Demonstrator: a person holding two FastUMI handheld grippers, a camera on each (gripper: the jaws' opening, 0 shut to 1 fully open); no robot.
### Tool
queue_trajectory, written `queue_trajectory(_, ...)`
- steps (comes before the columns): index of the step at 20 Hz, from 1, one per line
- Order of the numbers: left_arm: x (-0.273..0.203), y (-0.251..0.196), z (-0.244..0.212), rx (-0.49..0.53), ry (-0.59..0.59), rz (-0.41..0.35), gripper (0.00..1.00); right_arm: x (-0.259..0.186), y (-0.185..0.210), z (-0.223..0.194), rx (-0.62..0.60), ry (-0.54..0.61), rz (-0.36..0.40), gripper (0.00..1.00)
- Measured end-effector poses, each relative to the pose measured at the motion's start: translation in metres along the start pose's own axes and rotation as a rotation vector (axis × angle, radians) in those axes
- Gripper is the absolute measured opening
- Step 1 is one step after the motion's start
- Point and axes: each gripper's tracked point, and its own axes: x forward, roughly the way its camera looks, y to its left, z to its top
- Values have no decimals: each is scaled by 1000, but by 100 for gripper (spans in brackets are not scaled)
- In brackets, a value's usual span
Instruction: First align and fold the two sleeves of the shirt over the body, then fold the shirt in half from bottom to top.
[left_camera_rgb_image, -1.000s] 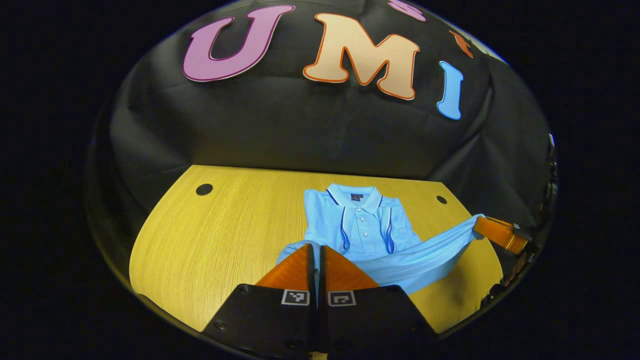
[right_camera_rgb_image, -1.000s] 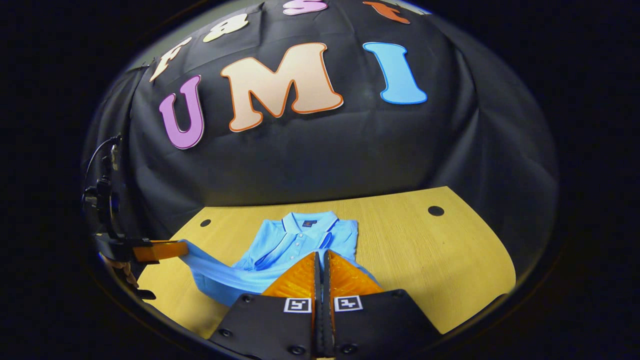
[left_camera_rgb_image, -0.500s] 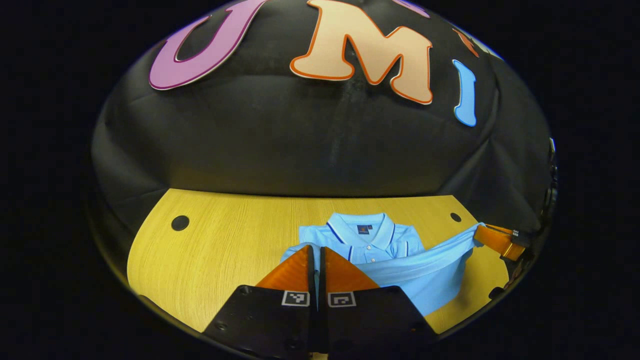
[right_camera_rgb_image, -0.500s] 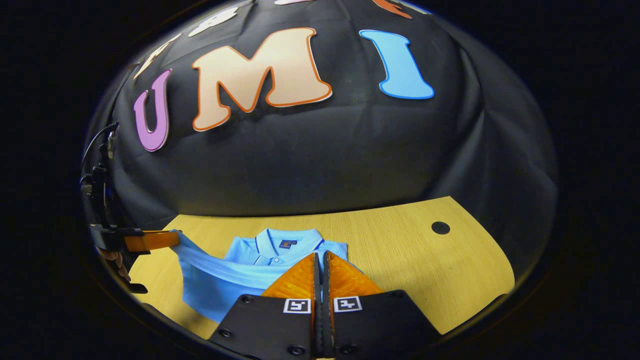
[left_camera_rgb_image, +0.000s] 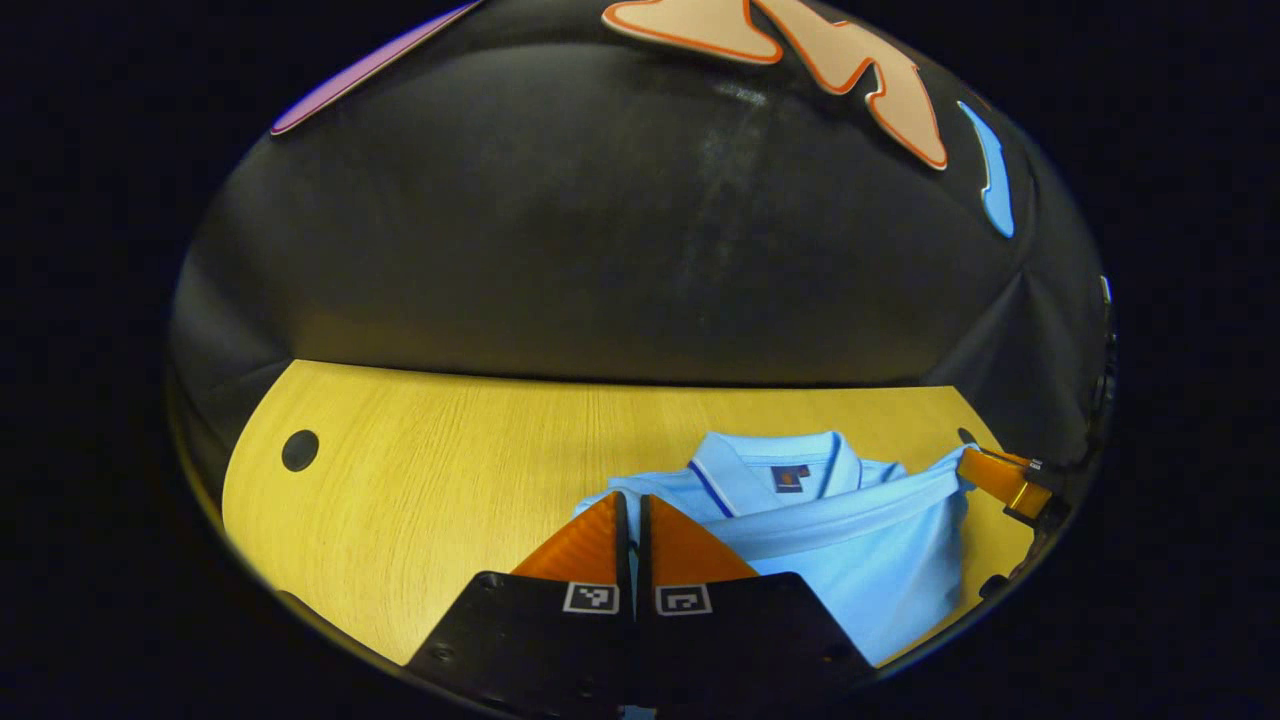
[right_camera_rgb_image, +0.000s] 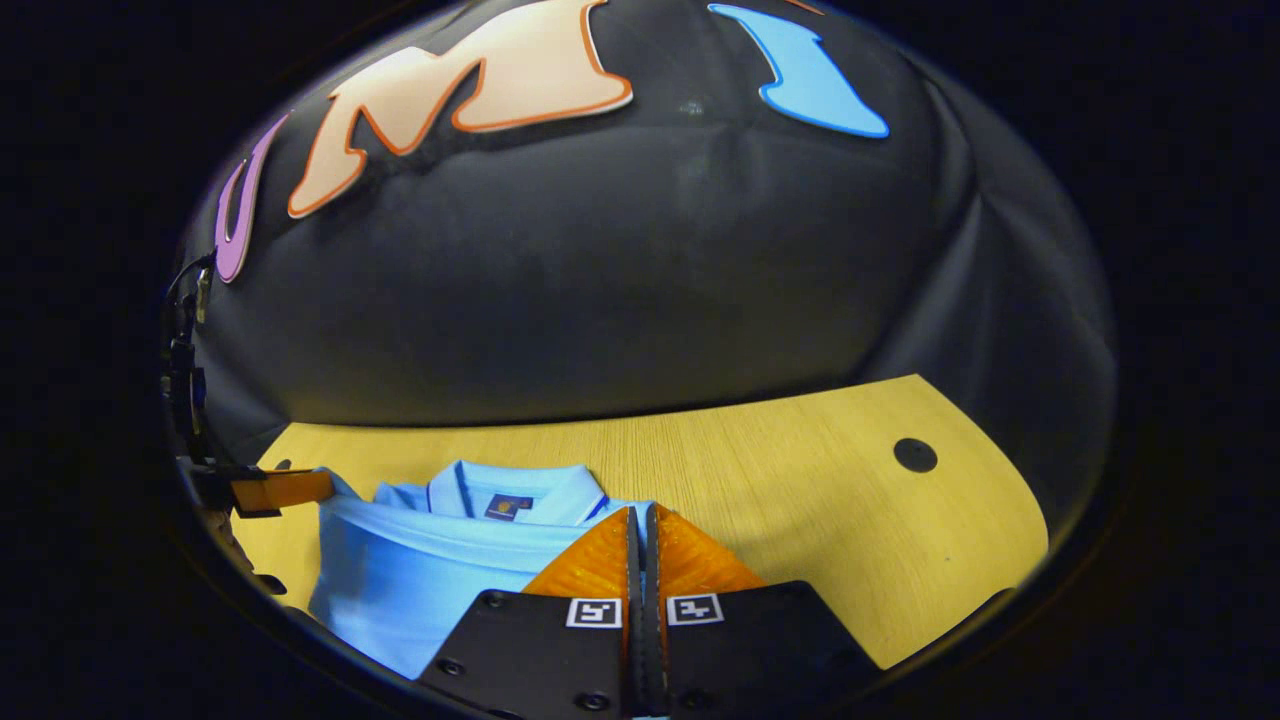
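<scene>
Now both grippers, left (left_camera_rgb_image: 633, 510) & right (right_camera_rgb_image: 643, 522), clenched on shirt (left_camera_rgb_image: 860, 550) hem, carried up near collar (left_camera_rgb_image: 770, 465). Risk: uneven release skews fold, hem overshoots collar.

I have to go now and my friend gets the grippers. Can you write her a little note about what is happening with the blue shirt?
Left gripper: shut on the hem of the light blue polo shirt.
Right gripper: shut on the same hem, at the other corner; it also shows in the left gripper view.
The shirt lies on the wooden table, collar toward the wall.
Done: sleeves look folded in; the hem is carried up near the collar.
Left: lay the hem down by the collar, then open both grippers.
</scene>
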Motion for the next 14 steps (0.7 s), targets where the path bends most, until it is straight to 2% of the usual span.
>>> queue_trajectory(1, 4, 2, -2, -5, -3, 7, 0, 3, -1, -9, 2, 22, -9, 3)
queue_trajectory(3, 3, -2, 0, -39, -21, -13, 0, 2, -4, -9, -21, 16, -21, 12)
queue_trajectory(4, -1, -2, 5, -54, -37, -11, 10, -4, -5, 0, -41, -16, -22, 29)
queue_trajectory(5, -10, -5, 13, -64, -65, -26, 19, -14, -2, 13, -58, -53, -10, 39)
queue_trajectory(8, -39, -7, 40, -27, -171, -16, 74, -42, 3, 40, -94, -139, -9, 89)
queue_trajectory(9, -53, -10, 46, -15, -193, -9, 78, -53, 2, 50, -103, -176, -16, 95)
queue_trajectory(10, -69, -13, 52, -10, -216, 1, 88, -69, 3, 61, -107, -207, -20, 100)
queue_trajectory(12, -99, -25, 64, -3, -270, 9, 96, -103, 9, 82, -105, -270, -6, 99)
queue_trajectory(14, -134, -36, 75, 10, -332, 13, 96, -136, 12, 99, -102, -326, 9, 100)
